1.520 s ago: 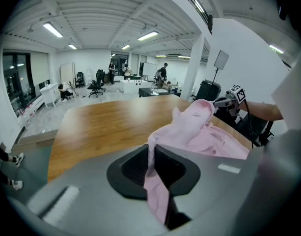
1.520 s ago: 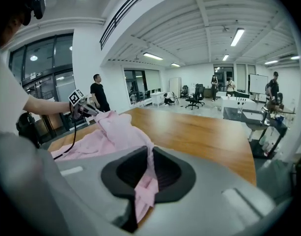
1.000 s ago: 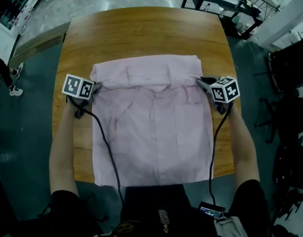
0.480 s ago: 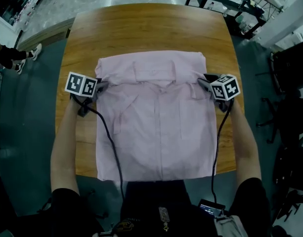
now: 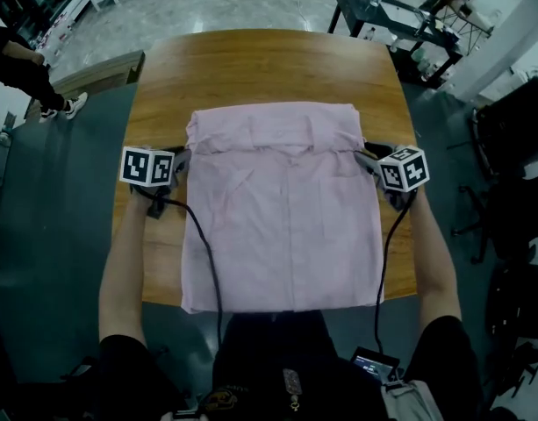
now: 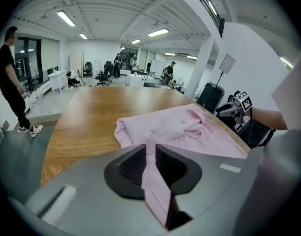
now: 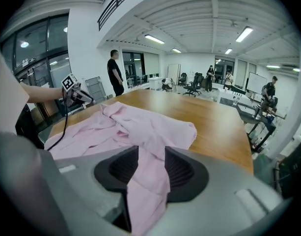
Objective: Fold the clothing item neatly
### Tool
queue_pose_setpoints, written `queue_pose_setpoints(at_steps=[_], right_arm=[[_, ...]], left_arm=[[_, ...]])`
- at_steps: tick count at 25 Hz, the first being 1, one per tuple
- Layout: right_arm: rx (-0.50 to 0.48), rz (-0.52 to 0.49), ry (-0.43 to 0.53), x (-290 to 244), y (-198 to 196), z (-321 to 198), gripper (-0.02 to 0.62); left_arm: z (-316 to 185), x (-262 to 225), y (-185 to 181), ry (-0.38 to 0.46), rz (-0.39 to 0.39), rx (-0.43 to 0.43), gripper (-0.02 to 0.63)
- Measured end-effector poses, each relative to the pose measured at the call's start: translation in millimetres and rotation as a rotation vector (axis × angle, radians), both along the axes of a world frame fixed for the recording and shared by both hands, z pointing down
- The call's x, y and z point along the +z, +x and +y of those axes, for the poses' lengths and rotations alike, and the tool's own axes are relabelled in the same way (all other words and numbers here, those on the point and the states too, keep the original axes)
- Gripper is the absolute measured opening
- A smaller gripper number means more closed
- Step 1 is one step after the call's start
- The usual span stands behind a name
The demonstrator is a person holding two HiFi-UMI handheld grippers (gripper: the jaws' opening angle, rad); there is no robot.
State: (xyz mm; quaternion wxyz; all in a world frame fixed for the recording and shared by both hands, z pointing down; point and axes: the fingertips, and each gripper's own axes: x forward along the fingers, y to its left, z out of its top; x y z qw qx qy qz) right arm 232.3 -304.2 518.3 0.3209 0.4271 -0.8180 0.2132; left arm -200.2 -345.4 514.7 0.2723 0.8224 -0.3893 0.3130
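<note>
1. The pink shirt (image 5: 282,226) is lying flat and front-up on the wooden bench (image 5: 260,64), with its near hem reaching the edge closest to the person.
2. Its far end is sitting doubled over as a band across the full width, so one fold looks done and more are probably waiting.
3. The left gripper (image 5: 182,159) is sitting at the shirt's left side edge, just below that band. Its jaws are closing, standing only narrowly apart, with a strip of pink cloth running between them and touching both pads.
4. The right gripper (image 5: 367,156) is mirroring it at the right side edge. Its jaws are opening, standing clearly wider, with a bunch of cloth lying loosely between them.
5. The shirt's long axis is running straight away from the person, and the two grippers are facing each other across it.
6. The cloth is lying inward from each pair of jaws: to the right of the left one, to the left of the right one.
7. Neither hand is nearer, so the coming fold is likely calling for both to move together.
</note>
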Motion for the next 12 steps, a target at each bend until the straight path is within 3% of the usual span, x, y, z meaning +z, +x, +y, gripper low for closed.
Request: queue_pose_setpoints(at_steps=[1, 2, 8, 12], right_arm=[[0.012, -0.012, 0.015, -7, -6, 7, 0.158], [0.026, -0.024, 0.031, -14, -12, 15, 0.158], [0.099, -0.108, 0.120, -57, -48, 72, 0.133], [0.137, -0.160, 0.207, -90, -64, 105, 0.051]], left_arm=[[5, -10, 4, 0.030, 0.028, -0.016, 0.034], [11, -19, 9, 0.057, 0.052, -0.025, 0.010], [62, -61, 39, 0.185, 0.090, 0.003, 0.008], [99, -86, 56, 0.253, 0.122, 0.024, 0.008]])
